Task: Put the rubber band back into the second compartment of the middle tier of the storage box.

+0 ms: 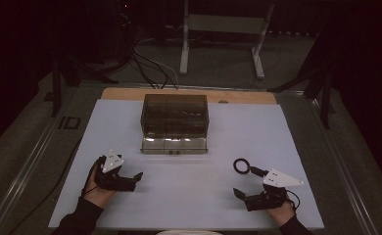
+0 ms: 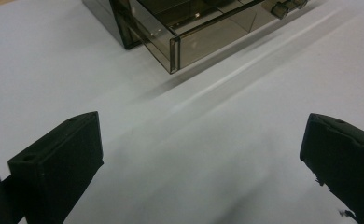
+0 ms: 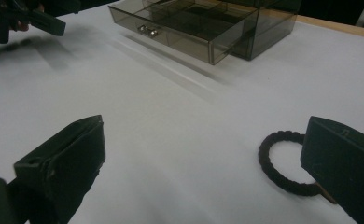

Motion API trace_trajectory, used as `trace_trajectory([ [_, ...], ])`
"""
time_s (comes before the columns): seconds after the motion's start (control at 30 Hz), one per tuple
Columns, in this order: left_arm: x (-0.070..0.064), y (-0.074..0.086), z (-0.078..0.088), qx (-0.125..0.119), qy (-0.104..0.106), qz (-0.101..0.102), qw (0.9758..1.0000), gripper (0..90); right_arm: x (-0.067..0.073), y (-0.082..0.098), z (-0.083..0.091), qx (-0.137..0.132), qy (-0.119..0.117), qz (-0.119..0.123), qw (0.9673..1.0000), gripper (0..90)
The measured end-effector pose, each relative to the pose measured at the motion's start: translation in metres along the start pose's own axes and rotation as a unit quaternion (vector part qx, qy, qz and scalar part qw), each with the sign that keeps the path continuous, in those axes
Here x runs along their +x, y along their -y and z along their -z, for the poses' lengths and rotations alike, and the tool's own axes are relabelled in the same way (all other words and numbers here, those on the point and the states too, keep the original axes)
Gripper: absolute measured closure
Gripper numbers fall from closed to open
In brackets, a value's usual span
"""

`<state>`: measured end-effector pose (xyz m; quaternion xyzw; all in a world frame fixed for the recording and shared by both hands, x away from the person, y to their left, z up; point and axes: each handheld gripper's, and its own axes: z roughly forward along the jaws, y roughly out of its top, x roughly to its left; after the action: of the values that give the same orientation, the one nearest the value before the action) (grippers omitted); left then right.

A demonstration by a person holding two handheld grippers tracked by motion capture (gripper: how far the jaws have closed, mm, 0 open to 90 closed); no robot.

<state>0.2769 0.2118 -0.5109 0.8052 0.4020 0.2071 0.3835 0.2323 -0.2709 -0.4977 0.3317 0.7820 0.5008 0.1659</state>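
A smoky see-through drawer box (image 1: pixel 174 113) stands at the middle back of the white mat, its bottom drawer (image 1: pixel 174 145) pulled out toward me. A black braided ring (image 1: pixel 241 166) lies flat on the mat, front right. My right gripper (image 1: pixel 248 182) rests open just in front of the ring; in the right gripper view the ring (image 3: pixel 283 161) lies against the inner side of the right-hand jaw, with nothing held. My left gripper (image 1: pixel 129 172) rests open at the front left, empty, and looks at the drawer's corner (image 2: pixel 173 44).
The white mat (image 1: pixel 189 191) covers a wooden table whose bare strip (image 1: pixel 189 94) shows behind the box. Cables and a white stand (image 1: pixel 223 29) sit on the dark floor beyond. The drawer has a small metal handle (image 3: pixel 148 31). The other hand's gripper (image 3: pixel 26 18) shows far left.
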Motion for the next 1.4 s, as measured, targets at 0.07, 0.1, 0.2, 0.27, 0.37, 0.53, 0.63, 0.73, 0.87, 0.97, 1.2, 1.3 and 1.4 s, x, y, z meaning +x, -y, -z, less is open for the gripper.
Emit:
trace_trajectory([
  [0.07, 0.0, 0.0, 0.0, -0.004, 0.002, -0.001, 1.0, 0.7, 0.001, -0.002, 0.0, 0.0, -0.002, 0.003, 1.0, 0.0],
  [0.1, 0.0, 0.0, 0.001, -0.004, 0.002, 0.0, 1.0, 0.7, 0.002, -0.003, 0.0, 0.001, -0.002, 0.005, 1.0, 0.0],
  [0.2, 0.0, 0.0, 0.001, -0.004, 0.001, 0.003, 1.0, 0.7, 0.003, -0.008, 0.001, -0.004, -0.008, 0.006, 0.9999, 0.0],
  [0.27, 0.0, 0.0, 0.001, -0.004, 0.004, 0.004, 1.0, 0.7, 0.005, -0.013, 0.001, -0.006, -0.008, 0.012, 0.9999, 0.0],
  [0.37, -0.001, 0.001, 0.002, -0.002, 0.004, -0.001, 1.0, 0.7, 0.007, -0.021, 0.002, -0.007, -0.007, 0.019, 0.9998, 0.0],
  [0.53, -0.002, 0.0, 0.001, 0.0, 0.01, 0.0, 1.0, 0.7, 0.005, -0.031, 0.002, -0.005, 0.004, 0.025, 0.9997, 0.0],
  [0.63, -0.003, 0.0, 0.0, 0.002, 0.011, -0.004, 0.9999, 0.7, 0.003, -0.038, 0.003, -0.001, 0.015, 0.023, 0.9996, 0.0],
  [0.73, -0.003, 0.0, 0.001, -0.002, 0.01, -0.003, 0.9999, 0.7, -0.001, -0.045, 0.003, 0.0, 0.024, 0.022, 0.9995, 0.0],
  [0.87, -0.002, 0.0, 0.001, -0.002, 0.008, -0.002, 1.0, 0.7, -0.008, -0.055, 0.002, 0.001, 0.038, 0.017, 0.9991, 1.6],
  [0.97, -0.002, 0.0, 0.002, -0.004, 0.008, 0.0, 1.0, 0.7, -0.014, -0.06, 0.001, 0.002, 0.047, 0.013, 0.9988, 4.4],
  [1.2, -0.002, 0.0, 0.002, -0.002, 0.003, -0.002, 1.0, 0.7, -0.023, -0.064, -0.004, 0.004, 0.052, 0.015, 0.9985, 4.4],
  [1.3, -0.001, 0.0, 0.002, -0.002, 0.006, -0.002, 1.0, 0.7, -0.029, -0.064, -0.008, 0.012, 0.059, 0.012, 0.9981, 4.4],
  [1.4, -0.002, 0.0, 0.001, 0.0, 0.005, -0.003, 1.0, 0.7, -0.035, -0.063, -0.011, 0.021, 0.065, 0.007, 0.9977, 4.4],
])
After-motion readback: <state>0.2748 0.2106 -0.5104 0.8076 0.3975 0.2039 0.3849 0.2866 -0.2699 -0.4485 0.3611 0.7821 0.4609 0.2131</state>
